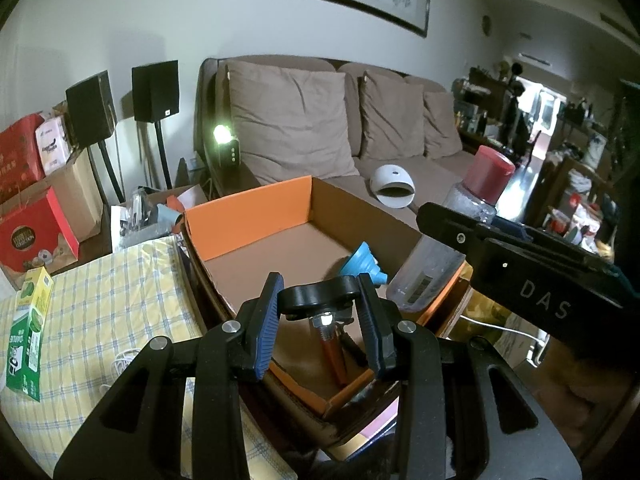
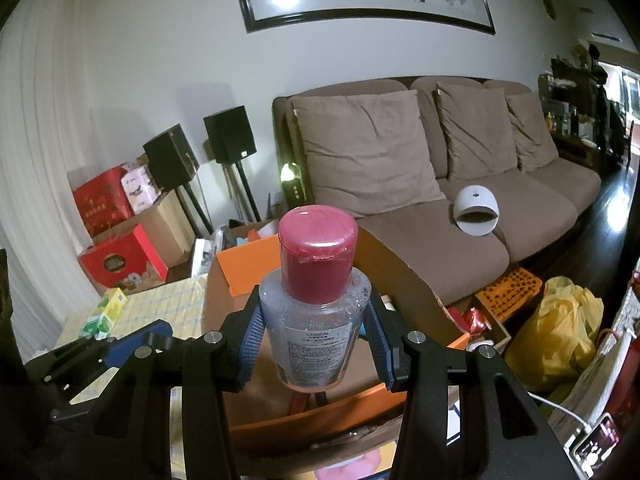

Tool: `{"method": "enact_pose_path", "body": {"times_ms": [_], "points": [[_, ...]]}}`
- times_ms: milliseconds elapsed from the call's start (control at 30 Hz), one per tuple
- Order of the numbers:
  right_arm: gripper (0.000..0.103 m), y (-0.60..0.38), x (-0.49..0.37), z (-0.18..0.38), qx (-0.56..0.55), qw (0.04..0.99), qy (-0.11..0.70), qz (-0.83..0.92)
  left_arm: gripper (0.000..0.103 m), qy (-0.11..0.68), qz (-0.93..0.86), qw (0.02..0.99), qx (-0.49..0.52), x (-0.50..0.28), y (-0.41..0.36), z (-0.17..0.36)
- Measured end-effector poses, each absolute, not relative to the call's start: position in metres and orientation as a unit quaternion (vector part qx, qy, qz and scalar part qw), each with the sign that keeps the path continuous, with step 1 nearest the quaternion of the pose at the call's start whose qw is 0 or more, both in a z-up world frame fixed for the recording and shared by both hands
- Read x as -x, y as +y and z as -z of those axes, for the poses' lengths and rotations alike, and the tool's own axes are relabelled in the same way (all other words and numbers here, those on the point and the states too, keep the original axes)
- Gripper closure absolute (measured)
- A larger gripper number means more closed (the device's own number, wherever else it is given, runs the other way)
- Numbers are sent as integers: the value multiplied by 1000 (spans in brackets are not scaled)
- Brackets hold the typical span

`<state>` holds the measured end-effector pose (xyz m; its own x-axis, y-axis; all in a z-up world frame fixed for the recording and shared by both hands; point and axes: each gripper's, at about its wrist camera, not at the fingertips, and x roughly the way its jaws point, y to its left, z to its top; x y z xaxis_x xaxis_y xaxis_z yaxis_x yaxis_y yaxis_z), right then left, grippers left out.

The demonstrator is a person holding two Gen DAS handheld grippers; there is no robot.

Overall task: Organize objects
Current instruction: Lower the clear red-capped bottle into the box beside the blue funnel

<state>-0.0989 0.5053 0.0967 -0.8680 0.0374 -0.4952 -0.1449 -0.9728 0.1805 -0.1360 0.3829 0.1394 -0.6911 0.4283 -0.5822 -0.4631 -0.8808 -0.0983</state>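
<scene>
An open orange cardboard box (image 1: pixel 248 216) stands on the table. Inside it lie a blue funnel (image 1: pixel 362 262) and a clear bottle (image 1: pixel 424 276) that leans on the right wall. My left gripper (image 1: pixel 319 286) hangs over the box's near end, shut on a black knob (image 1: pixel 316 298). A bolt and an orange-red shaft (image 1: pixel 334 356) point down from the knob into the box. My right gripper (image 2: pixel 314 308) is shut on a clear bottle with a dark red cap (image 2: pixel 316 256), held upright above the box (image 2: pixel 244 268). In the left wrist view that bottle (image 1: pixel 486 178) shows at the right.
A green carton (image 1: pixel 30 332) lies on the yellow checked cloth (image 1: pixel 120 300) left of the box. Behind the box is a brown sofa (image 2: pixel 420 240) with a white domed device (image 2: pixel 476 210) on it. Speakers on stands and red boxes fill the left. A yellow bag (image 2: pixel 568 328) sits on the floor at right.
</scene>
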Motion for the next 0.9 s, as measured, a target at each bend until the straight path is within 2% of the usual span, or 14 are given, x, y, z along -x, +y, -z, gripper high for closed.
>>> {"method": "enact_pose_path", "body": {"times_ms": [900], "points": [[55,482,120,-74,309,33,79,-947,69,22,-920,223,321,142,365,-129]]}}
